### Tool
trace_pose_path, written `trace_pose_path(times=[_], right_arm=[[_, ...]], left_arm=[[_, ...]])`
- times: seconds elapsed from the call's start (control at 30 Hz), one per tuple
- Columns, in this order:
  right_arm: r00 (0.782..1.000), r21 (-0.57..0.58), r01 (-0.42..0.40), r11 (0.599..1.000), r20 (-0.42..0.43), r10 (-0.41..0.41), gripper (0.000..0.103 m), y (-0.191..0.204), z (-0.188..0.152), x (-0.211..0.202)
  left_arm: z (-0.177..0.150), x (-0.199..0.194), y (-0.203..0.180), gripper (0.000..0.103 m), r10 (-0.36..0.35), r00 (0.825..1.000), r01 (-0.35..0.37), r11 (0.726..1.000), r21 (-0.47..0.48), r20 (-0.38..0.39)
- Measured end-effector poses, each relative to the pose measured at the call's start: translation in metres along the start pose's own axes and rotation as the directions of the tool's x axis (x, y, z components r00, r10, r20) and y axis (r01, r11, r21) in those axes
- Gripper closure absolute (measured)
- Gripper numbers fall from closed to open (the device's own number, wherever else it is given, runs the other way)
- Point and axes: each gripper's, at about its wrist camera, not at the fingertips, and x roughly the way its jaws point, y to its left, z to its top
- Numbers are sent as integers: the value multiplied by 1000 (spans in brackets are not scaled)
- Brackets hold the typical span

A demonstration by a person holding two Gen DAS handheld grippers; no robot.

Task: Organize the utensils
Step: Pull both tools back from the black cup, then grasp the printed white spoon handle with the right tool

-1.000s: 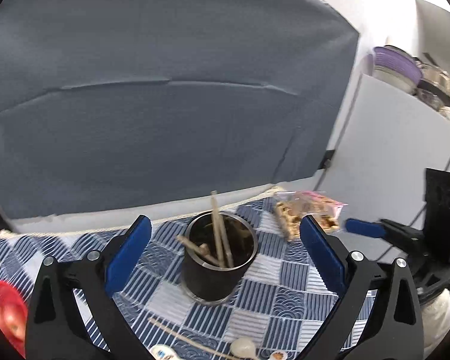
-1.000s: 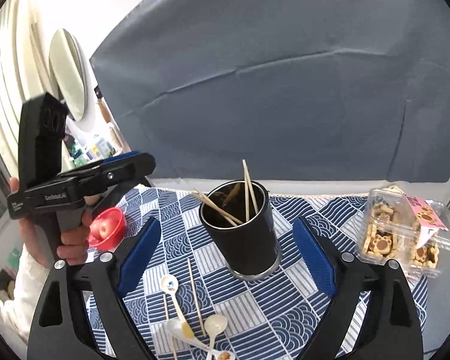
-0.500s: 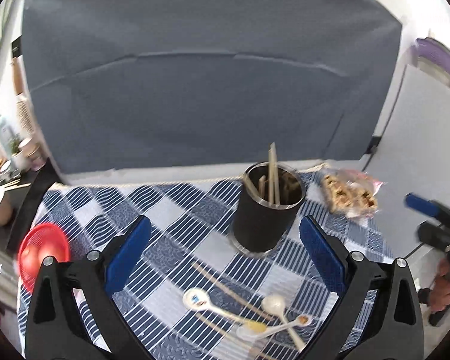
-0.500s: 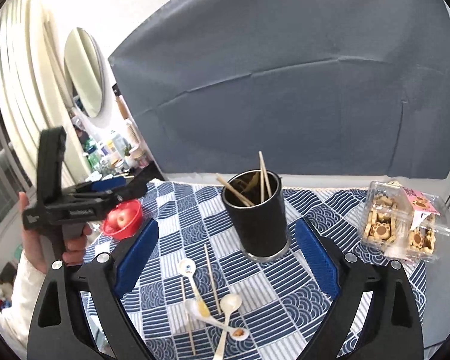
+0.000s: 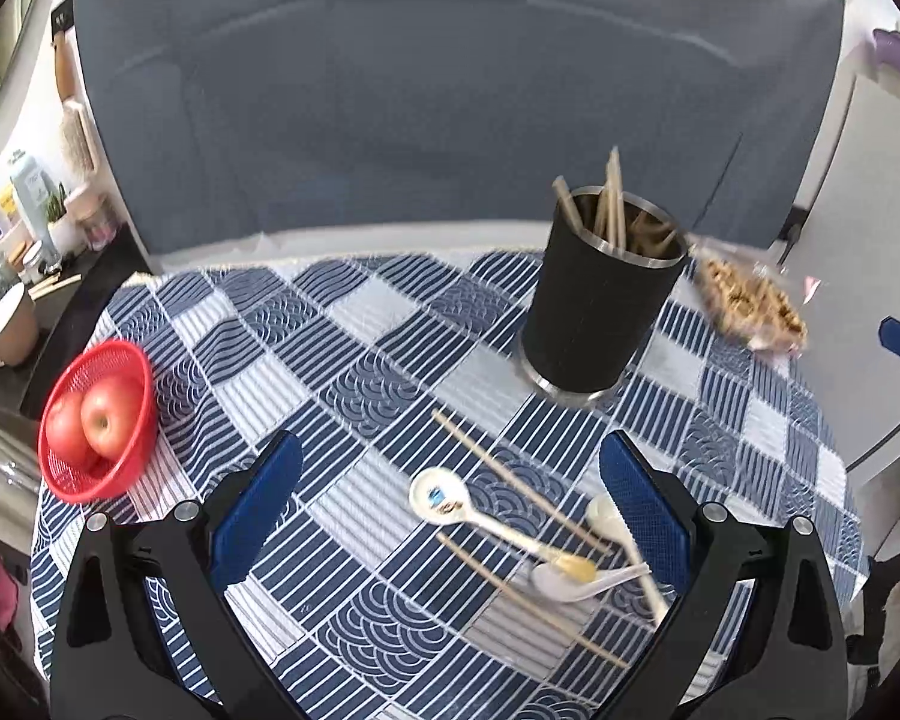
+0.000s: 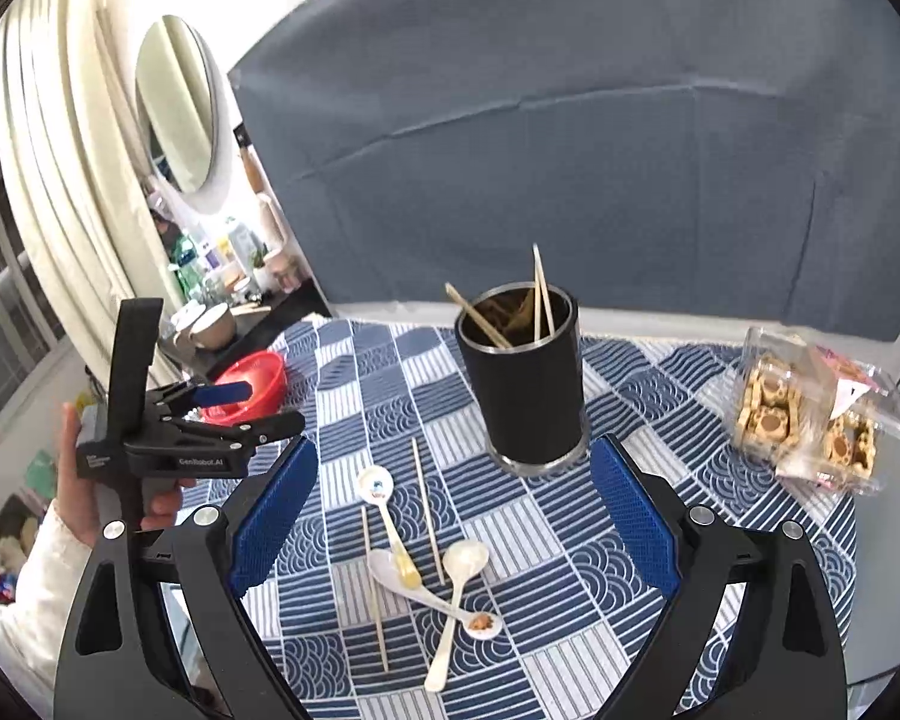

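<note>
**A:** Both grippers were spread wide and empty, right? The left gripper (image 5: 450, 516) and right gripper (image 6: 453, 510) hung over the blue-and-white checked tablecloth (image 6: 660, 420).

**B:** Yep. The loose stuff sat in front of the black cylindrical metal-rimmed utensil holder (image 6: 525, 384): two thin wooden chopsticks (image 6: 427, 516) and three white ceramic spoons (image 6: 384, 510), overlapping in a pile.

**A:** I'd have grabbed the far chopstick first since it lay mostly clear, pinching mid-shaft, then tipped it upright before dropping it in, so it didn't snag the sticks already standing inside.
</note>
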Motion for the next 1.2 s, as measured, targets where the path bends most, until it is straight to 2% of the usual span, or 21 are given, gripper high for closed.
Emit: trace_pose_path(times=[0.2,0.37,0.67,0.97,1.03,1.2], right_arm=[[994,-30,-20,999,-110,17,15,-1,-13,36],[983,-44,-51,998,-180,43,15,-1,-25,67],[947,-109,-115,987,-313,76,15,6,-38,129],[902,-127,-193,973,-414,125,15,8,-44,178],[892,-129,-208,969,-432,134,15,11,-47,189],[869,-157,-246,956,-473,146,15,21,-57,208]], left_arm=[[-11,30,17,6,16,997,-19,999,-28,-80],[-20,60,33,6,34,987,-43,998,-52,-154],[-32,111,46,6,47,963,-63,997,-52,-265],[-35,142,43,7,28,946,-37,999,-22,-323],[-36,146,41,9,0,942,-8,1000,-21,-335],[-38,154,39,29,-26,929,24,1000,-11,-369]])
